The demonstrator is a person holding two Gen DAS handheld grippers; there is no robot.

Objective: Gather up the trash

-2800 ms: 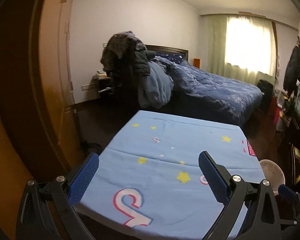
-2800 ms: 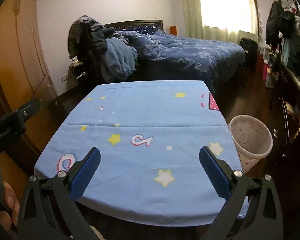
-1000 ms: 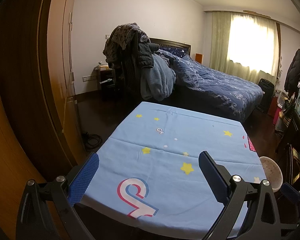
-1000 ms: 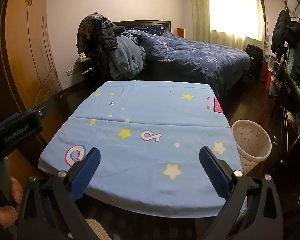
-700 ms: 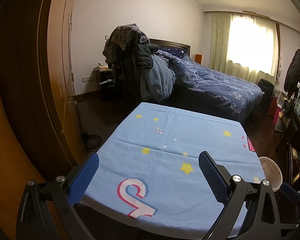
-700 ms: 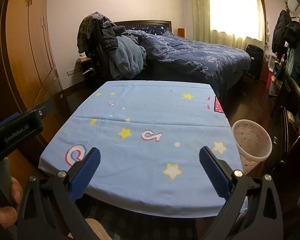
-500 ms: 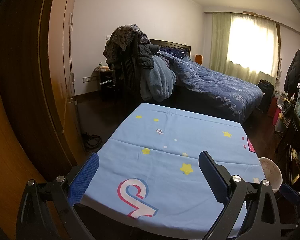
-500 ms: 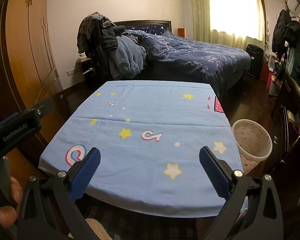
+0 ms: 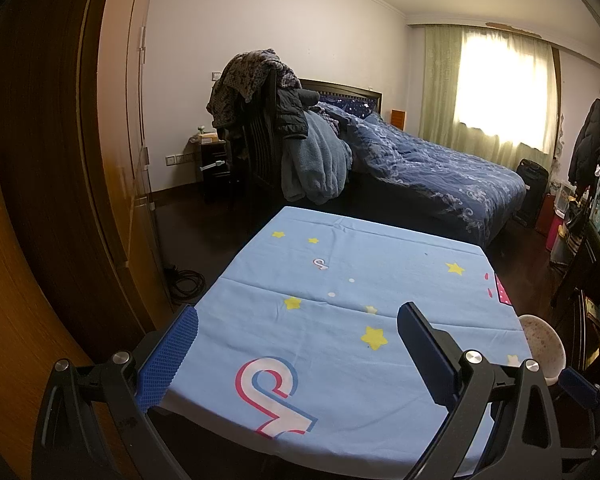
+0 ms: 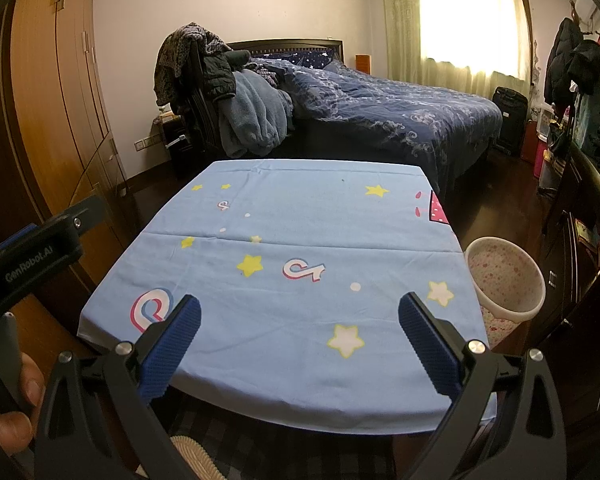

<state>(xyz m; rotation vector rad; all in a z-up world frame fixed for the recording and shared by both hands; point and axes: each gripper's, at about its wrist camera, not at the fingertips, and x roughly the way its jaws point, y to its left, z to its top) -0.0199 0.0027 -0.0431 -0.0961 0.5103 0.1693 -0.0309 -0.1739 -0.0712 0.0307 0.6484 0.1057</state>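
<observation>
Change: since 2.8 s ago you have raised both grippers and pulled them back a little, so more of the room and floor shows; over the last second the views barely differ.
Left gripper (image 9: 296,336): you hold it above the near edge of the table, its jaws wide apart with nothing between them.
Right gripper (image 10: 299,324): same pose over the near edge, jaws wide apart and holding nothing.
Your left hand (image 10: 8,400): it shows at the lower left of the right wrist view, wrapped around the left gripper's handle.
Tablecloth (image 10: 300,240): light blue with yellow stars and pink-and-white logos, lying flat over the table.
Trash: you have no loose piece in sight on the cloth.
Wastebasket (image 10: 504,280): speckled pink and white, upright on the dark floor just beside the table's right edge.
Background: bed (image 9: 432,172) with a dark blue quilt, and a chair piled with clothes (image 9: 268,120) beyond the table.
</observation>
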